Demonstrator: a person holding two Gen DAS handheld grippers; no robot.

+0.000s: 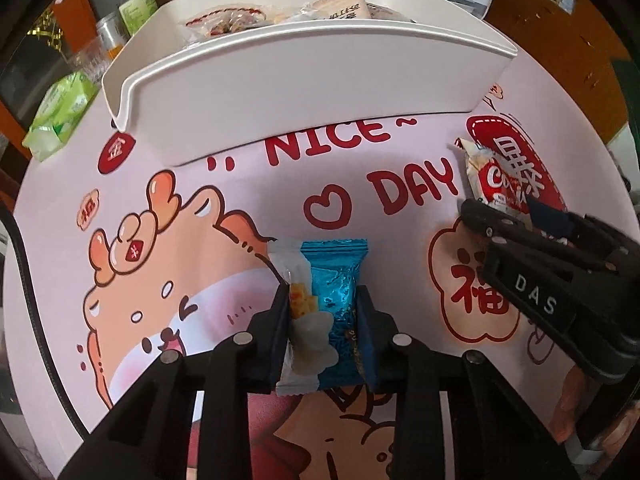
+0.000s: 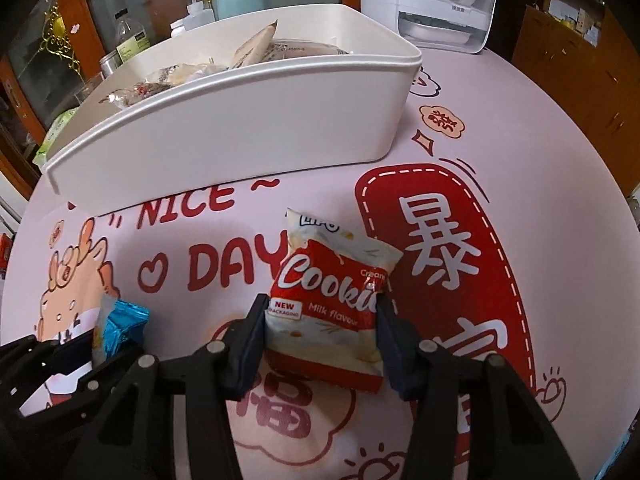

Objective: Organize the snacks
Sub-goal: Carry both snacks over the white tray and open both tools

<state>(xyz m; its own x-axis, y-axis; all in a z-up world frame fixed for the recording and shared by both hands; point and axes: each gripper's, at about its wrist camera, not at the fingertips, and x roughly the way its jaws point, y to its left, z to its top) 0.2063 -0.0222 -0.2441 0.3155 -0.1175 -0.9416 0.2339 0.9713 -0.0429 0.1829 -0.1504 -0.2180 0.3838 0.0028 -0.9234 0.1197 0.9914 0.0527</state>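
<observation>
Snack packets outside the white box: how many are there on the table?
2. The blue packet sits between the left gripper fingers; the cookie packet sits between the right gripper fingers. Others may be hidden.

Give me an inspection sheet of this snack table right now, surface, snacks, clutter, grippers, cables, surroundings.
Surface: pink cartoon-print table mat.
Job's things: white bin already holding snacks; blue-and-clear snack packet; red cookie packet.
Clutter: green tissue pack, bottles behind the bin.
Grippers: left gripper shut on the blue-and-clear snack packet; right gripper shut on the cookie packet.
Cables: nothing seen.
Surroundings: white appliance, wooden cabinets.
</observation>
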